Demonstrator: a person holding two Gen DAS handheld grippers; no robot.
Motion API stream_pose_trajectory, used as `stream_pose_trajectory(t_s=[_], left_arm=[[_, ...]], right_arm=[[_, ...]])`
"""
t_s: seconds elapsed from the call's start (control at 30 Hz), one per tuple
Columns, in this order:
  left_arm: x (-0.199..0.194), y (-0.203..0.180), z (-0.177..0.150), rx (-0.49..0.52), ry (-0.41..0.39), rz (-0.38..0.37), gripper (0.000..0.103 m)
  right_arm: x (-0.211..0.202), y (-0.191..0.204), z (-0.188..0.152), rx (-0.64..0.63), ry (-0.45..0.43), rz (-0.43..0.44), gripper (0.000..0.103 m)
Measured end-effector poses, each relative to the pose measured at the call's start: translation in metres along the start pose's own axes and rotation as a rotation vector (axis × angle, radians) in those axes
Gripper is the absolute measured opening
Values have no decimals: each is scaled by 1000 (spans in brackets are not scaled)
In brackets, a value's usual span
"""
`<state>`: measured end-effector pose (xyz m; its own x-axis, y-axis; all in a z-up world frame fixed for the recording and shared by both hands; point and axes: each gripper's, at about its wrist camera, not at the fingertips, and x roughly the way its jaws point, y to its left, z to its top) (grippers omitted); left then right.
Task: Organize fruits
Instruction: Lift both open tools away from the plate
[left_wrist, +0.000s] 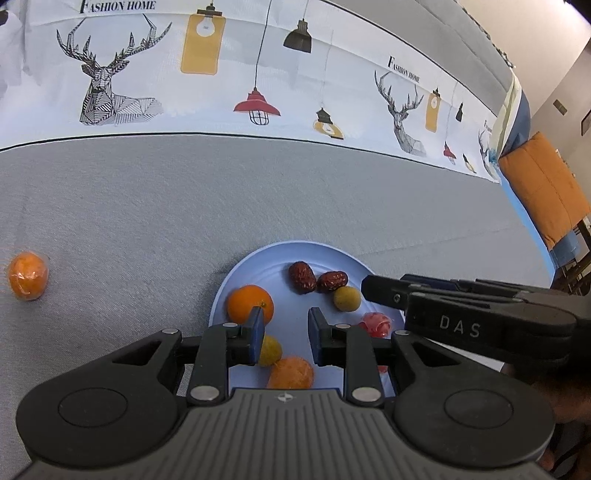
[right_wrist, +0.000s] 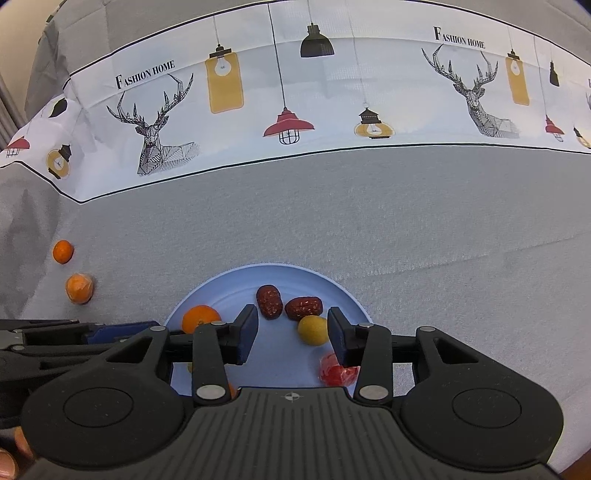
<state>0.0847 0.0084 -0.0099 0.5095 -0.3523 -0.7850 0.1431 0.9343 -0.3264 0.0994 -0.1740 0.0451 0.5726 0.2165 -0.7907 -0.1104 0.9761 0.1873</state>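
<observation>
Left gripper (left_wrist: 284, 338) low in the frame, over the near part of a light blue plate (left_wrist: 332, 254), jaws apart with nothing between them. Right gripper (right_wrist: 291, 334) likewise parted and empty, over the same plate (right_wrist: 207, 288); seen from the left wrist, reaching in from the right edge (left_wrist: 373, 288), its opening not readable from that angle.

On the plate, left wrist view: an orange (left_wrist: 245, 302) at left, just behind the left blue pad; two dark red dates (left_wrist: 302, 277) (left_wrist: 332, 281) side by side near the centre, touching or nearly so; a small yellow fruit (left_wrist: 347, 298) just right of them; a red wrapped piece (left_wrist: 375, 324) at lower right; another yellow fruit (left_wrist: 271, 350) and a wrapped orange piece (left_wrist: 291, 373) at the near edge, partly hidden by the gripper.

Off the plate, on grey cloth (left_wrist: 147, 206): a wrapped orange fruit (left_wrist: 27, 275) at far left of the left view. Right wrist view, left edge: that wrapped fruit (right_wrist: 78, 288) and, above it, a small bare orange fruit (right_wrist: 63, 251), near each other, well apart from the plate.

Across the top of both views, a white band (left_wrist: 221, 74) printed with deer and lamps.
</observation>
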Motion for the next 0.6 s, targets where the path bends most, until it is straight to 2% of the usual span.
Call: stream_pose_trajectory(t_s=[0.07,0.17,0.3,0.43,0.6], left_arm=[[-2,1,1,-6,-12,18,46],[-6,3,3,-13,-40,52,59],[-10,4,6,-26,-77,89,63],[-15,4,8,-22,-116,128,77],[-21,3,9,-27,-160,138,78]], right_arm=[[0,0,0,-1,-2,-1,44],[0,1,1,-2,-2,-3,44],[0,1,1,-3,-2,-7,44],[0,2,1,-3,-2,-9,44],[0,2,2,-2,-1,-11,44]])
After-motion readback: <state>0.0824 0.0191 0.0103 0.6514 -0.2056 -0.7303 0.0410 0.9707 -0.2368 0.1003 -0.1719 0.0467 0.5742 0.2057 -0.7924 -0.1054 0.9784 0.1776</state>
